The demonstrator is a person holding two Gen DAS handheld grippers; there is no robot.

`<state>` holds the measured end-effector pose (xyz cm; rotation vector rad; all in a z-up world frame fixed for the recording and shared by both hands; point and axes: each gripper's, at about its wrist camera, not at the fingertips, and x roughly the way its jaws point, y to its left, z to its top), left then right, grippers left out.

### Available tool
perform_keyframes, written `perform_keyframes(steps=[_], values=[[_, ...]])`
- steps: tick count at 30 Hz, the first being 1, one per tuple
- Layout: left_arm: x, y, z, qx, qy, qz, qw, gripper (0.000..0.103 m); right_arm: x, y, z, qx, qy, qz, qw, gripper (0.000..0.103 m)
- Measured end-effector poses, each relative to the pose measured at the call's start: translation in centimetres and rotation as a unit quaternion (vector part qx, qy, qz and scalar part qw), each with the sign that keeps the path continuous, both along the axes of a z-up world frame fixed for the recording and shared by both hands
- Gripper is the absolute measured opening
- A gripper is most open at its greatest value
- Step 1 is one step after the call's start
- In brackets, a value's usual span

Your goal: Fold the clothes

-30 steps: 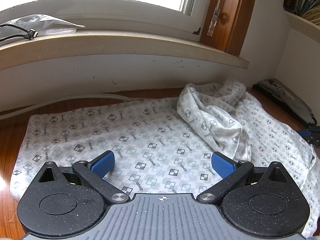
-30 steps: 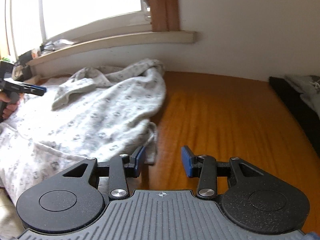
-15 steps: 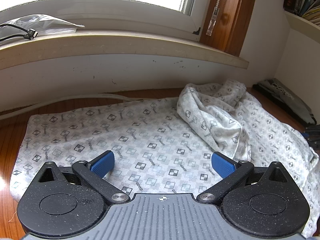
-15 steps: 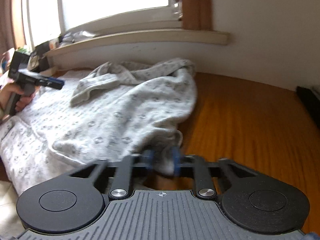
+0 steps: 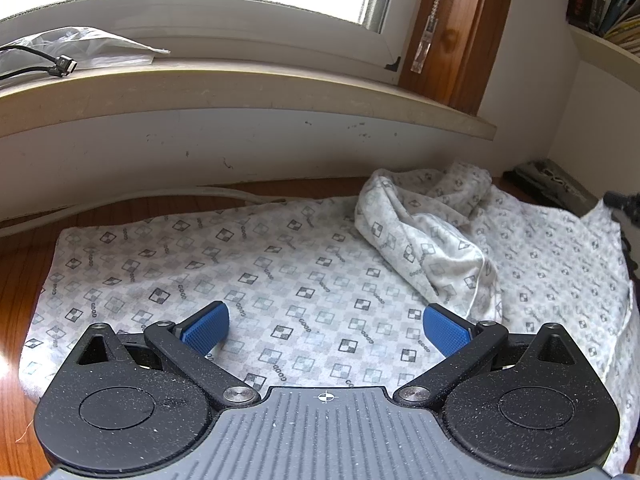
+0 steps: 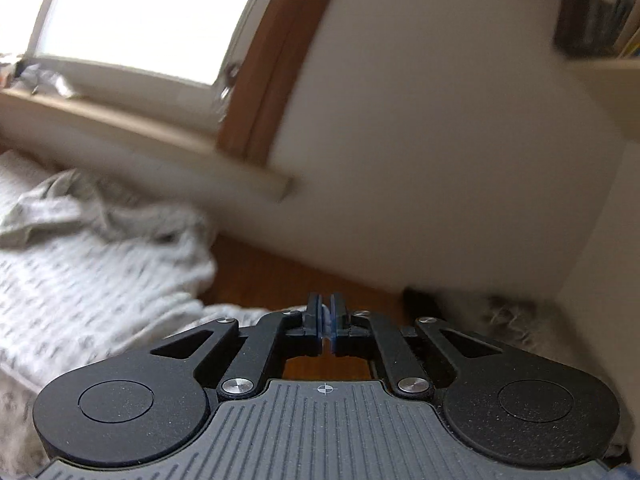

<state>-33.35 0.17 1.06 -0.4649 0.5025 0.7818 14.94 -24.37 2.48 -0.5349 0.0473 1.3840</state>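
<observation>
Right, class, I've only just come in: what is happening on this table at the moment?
A person with a handheld gripper in each hand is folding a white patterned cotton garment spread on a brown wooden table under a window sill. The right gripper has its jaws shut on a bit of the garment's edge, and that side of the cloth is raised. The left gripper hangs over the flat part, jaws wide open, gripping nothing.

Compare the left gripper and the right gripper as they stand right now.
The left gripper has its jaws spread wide with nothing between them; the right gripper is shut on a bit of the patterned garment. The left gripper hovers over flat cloth; the right grips the garment's edge. Both have blue pads.
</observation>
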Motion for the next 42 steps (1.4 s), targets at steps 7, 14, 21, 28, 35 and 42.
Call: perform_keyframes(steps=[7,14,21,28,35,42], values=[[0.0,0.0,0.0,0.002,0.004,-0.002,1.0000,0.103,0.9,1.1,-2.1,0.002,0.035,-0.028,0.999,0.001],[0.0,0.2,-0.1,0.003,0.006,-0.005,1.0000,0.103,4.4,-0.1,-3.3,-0.059,0.126,-0.007,0.990,0.032],[0.1,0.2,-0.1,0.003,0.008,-0.005,1.0000,0.103,4.0,-0.2,-5.6,-0.109,0.109,0.038,0.987,0.064],[0.0,0.3,-0.1,0.003,0.006,-0.007,1.0000,0.103,5.3,0.1,-6.3,-0.114,0.178,0.072,0.975,0.064],[-0.1,0.4,-0.1,0.002,0.004,-0.008,1.0000,0.103,3.7,1.4,-4.7,-0.124,0.188,0.104,0.969,0.004],[-0.1,0.3,0.0,0.001,0.002,-0.009,1.0000,0.103,1.4,1.5,5.1,0.024,0.081,0.058,0.995,0.003]])
